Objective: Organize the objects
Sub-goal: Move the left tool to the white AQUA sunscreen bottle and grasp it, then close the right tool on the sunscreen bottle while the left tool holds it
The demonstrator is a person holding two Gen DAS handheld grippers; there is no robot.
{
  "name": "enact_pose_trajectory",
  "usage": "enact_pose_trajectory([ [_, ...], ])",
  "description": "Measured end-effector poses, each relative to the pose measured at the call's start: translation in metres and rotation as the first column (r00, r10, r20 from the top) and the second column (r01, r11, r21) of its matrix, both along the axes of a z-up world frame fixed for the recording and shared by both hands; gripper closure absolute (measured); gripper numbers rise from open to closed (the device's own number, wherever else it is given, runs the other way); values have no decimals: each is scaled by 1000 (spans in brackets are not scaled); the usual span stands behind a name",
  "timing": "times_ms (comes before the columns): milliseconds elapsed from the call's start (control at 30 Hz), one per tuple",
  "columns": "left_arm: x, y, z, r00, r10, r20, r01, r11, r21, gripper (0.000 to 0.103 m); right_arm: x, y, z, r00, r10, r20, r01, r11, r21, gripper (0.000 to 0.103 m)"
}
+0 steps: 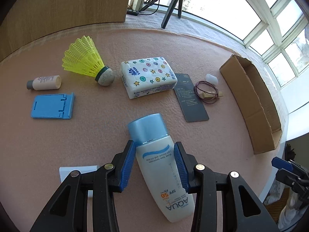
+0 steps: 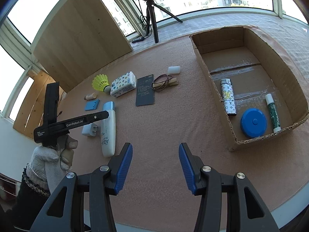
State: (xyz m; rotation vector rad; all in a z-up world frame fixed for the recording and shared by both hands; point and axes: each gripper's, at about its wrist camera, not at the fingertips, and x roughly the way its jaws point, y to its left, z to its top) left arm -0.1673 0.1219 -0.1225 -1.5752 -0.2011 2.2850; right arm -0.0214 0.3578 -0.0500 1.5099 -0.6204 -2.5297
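Just white sunscreen bottle (image 1: 160,166), blue-capped

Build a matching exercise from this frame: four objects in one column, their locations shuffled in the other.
1. white sunscreen bottle with blue cap
2. round blue disc
3. yellow plastic shuttlecock
4. brown hair tie loop

a. inside the cardboard box
b. beside the star-patterned tissue pack
c. over the wooden clothespin
d. between the left gripper fingers

Pairs: 1-d, 2-a, 3-b, 4-c
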Motion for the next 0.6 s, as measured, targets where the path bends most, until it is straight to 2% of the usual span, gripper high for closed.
enact_pose_trajectory([
  [133, 13, 21, -7, 999, -22, 24, 21, 998, 53, 58, -5, -2, -7, 999, 16, 34, -16, 1000, -3, 57],
  [233, 26, 24, -10, 998, -17, 53, 10, 992, 124, 57, -11, -4, -17, 997, 31, 65, -29, 999, -38, 57],
  [400, 50, 27, -12, 997, -56, 62, 48, 991, 125, 57, -22, -12, -43, 992, 39, 123, -20, 988, -152, 57],
  [600, 59, 28, -13, 996, -69, 58, 63, 993, 104, 57, -42, -28, -68, 985, 48, 165, -4, 967, -256, 57],
])
